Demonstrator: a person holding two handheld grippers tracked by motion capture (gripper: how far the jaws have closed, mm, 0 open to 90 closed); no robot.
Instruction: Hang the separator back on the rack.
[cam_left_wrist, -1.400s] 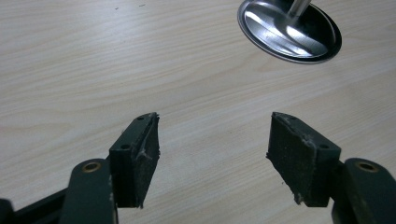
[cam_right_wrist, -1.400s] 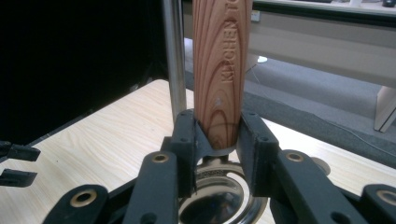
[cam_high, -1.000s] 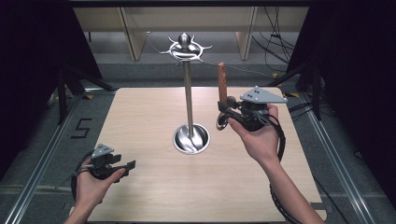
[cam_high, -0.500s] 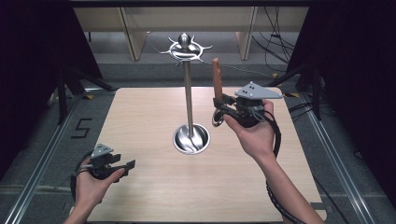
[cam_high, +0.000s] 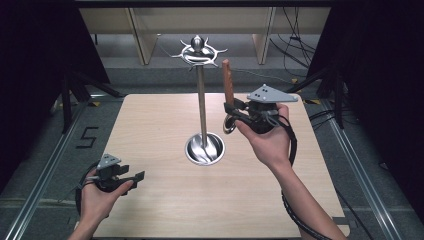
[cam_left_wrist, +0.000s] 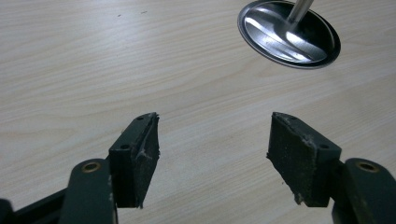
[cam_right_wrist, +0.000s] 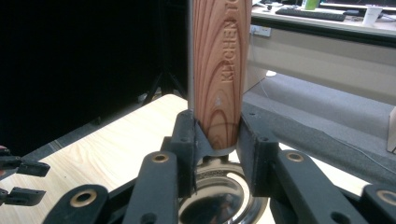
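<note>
A utensil with a wooden handle stands upright in my right gripper, which is shut on the handle's lower end. Its shiny metal head hangs below the jaws. In the right gripper view the pads clamp the wood handle just above the metal head. A metal stand rises from the table's middle, with a round base, a thin pole and curved hooks at the top. The handle is just right of the pole, below the hooks. My left gripper rests open and empty near the front left corner.
The light wooden table is ringed by dark curtains and metal floor rails. In the left gripper view the stand's base lies ahead and to the right of my left gripper. Wooden furniture stands behind the table.
My right hand has carried the utensil a little to the left, closer to the stand's pole and slightly higher. The left hand has stayed put.
</note>
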